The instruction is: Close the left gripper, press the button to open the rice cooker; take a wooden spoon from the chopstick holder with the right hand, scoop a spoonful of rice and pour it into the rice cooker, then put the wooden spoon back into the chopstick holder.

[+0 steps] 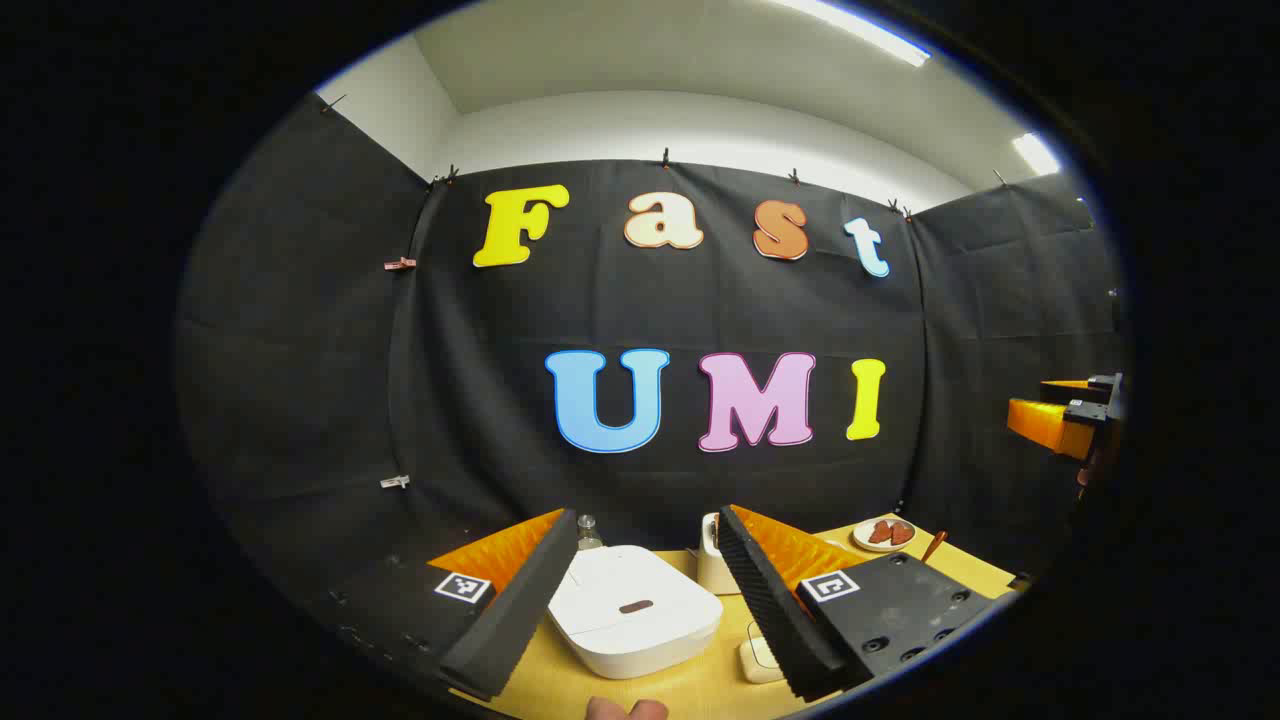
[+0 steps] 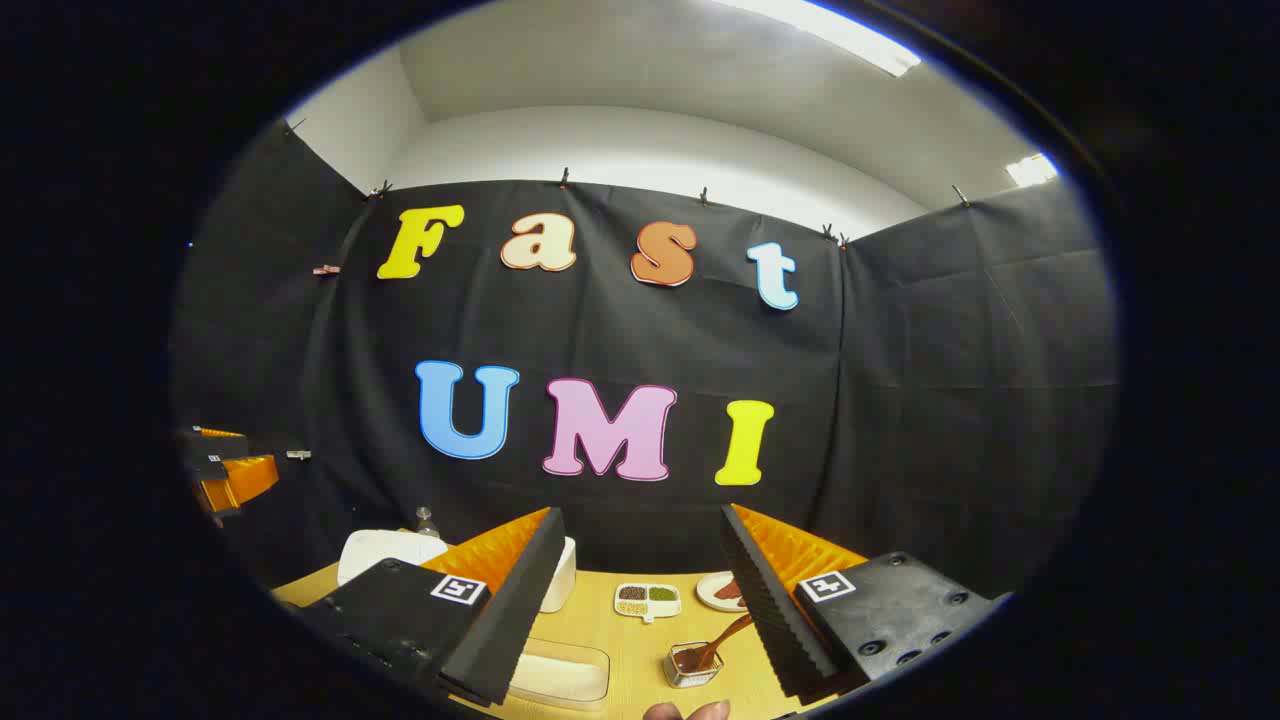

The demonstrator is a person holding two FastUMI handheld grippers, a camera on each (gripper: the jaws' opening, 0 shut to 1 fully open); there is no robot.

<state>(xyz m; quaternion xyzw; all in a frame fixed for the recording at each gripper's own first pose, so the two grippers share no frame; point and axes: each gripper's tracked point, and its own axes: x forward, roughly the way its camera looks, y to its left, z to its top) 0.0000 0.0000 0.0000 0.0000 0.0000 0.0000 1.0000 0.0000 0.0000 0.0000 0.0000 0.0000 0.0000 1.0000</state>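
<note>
Left gripper (image 1: 650,600): one, jaws spread wide, holding nothing, raised above the table (image 1: 690,690).
Rice cooker (image 1: 632,610): one, white, lid down, lay on the table directly ahead, seen between the two fingers.
Button (image 1: 636,606): one, a dark oval on the lid, untouched.
Plate (image 1: 884,535): one, small, with reddish contents, ahead and right of the left gripper's fingers.

Right gripper (image 2: 640,600): one, jaws likewise spread wide, empty, also above the table.
Wooden spoon (image 2: 722,640): one, its bowl resting in a small clear container (image 2: 692,665) of dark contents, just inside the gripper's right finger, handle leaning up to the right.
Divided dish (image 2: 648,599): one, white, two compartments visible, ahead between the fingers.
Shallow pale tray (image 2: 560,672): one, low beside the gripper's left finger.
In the right gripper view the rice cooker stood ahead on the left, partly hidden by the finger.
Fingertips of a hand (image 2: 688,711): showed at the lower edge.
</note>
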